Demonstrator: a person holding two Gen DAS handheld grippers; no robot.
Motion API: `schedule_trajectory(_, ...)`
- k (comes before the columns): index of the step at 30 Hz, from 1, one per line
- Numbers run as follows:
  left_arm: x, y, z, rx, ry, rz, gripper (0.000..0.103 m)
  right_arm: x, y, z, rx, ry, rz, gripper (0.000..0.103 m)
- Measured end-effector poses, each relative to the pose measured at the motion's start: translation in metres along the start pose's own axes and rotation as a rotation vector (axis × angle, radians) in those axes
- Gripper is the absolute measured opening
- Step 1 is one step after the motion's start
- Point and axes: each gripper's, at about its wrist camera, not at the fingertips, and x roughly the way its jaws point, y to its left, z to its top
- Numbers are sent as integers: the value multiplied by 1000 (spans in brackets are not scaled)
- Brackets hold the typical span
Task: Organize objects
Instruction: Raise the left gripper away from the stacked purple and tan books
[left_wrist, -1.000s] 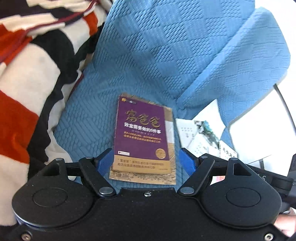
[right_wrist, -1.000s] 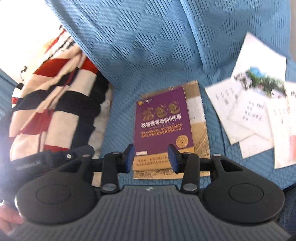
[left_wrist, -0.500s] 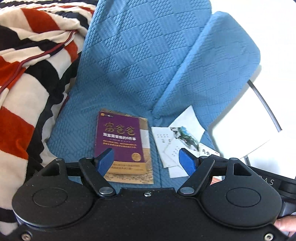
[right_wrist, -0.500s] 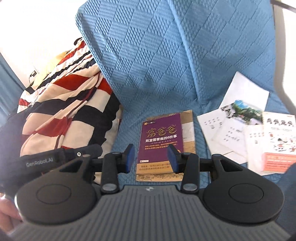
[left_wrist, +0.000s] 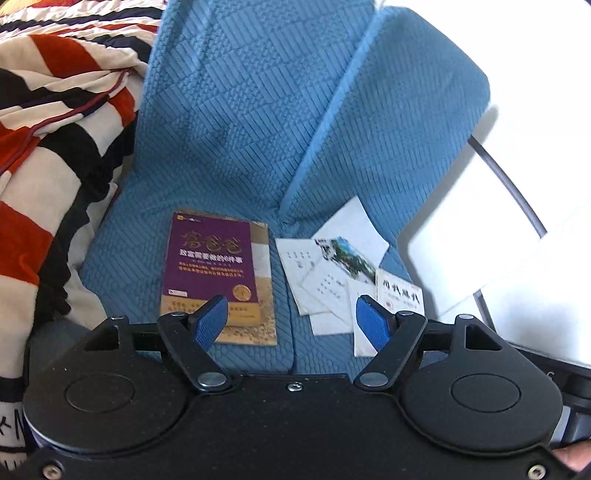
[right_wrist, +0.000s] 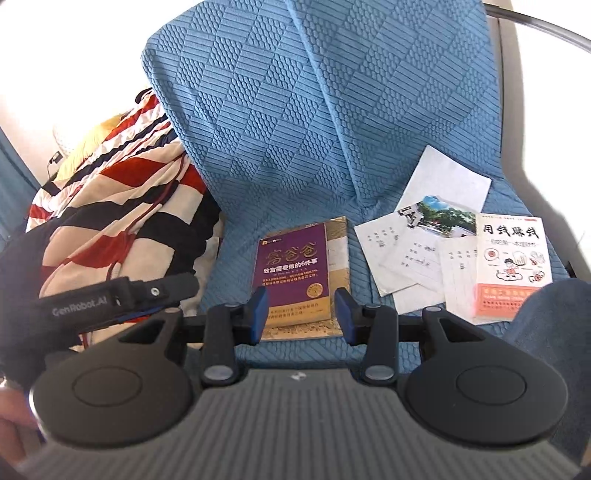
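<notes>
We are over a sofa seat draped in a quilted blue cover (right_wrist: 280, 122), with a striped red, black and cream blanket (right_wrist: 122, 195) bunched on the left and bright overexposed light to the right. On the seat lie the things we judge are to be sorted: a purple book (right_wrist: 291, 269) lying on top of a tan one, and to its right a loose fan of white paper sheets (right_wrist: 413, 254) with a photo card (right_wrist: 443, 214) on them and a white-and-orange booklet (right_wrist: 511, 258) at the far right edge.

Our left gripper (left_wrist: 290, 321) hangs above the seat with its blue pads spread wide and nothing between them; in its view the purple book (left_wrist: 212, 262) sits behind its left pad and the sheets (left_wrist: 321, 280) behind its right. Our right gripper (right_wrist: 301, 314) has its pads partly apart, also holding nothing, and the lower edge of the purple book shows in the gap between them.

What the next move turns on, as we read it: the book's long axis runs away from us, roughly in line with both grippers, so its short near edge faces the tools. The right gripper is lined up on it; the left sits between book and papers. The scattered sheets lie to the right, nearer the right hand's side.
</notes>
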Motion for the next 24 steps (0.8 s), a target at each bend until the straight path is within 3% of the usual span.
schedule_trajectory(15, -2, -59, -32, 36, -5, 6, 76, -37, -44, -17, -16, -54, -17, 43)
schedule_trajectory(24, 5, -82, -39, 33, -10, -3, 78, -47, -64, -21, -42, -59, -35, 49)
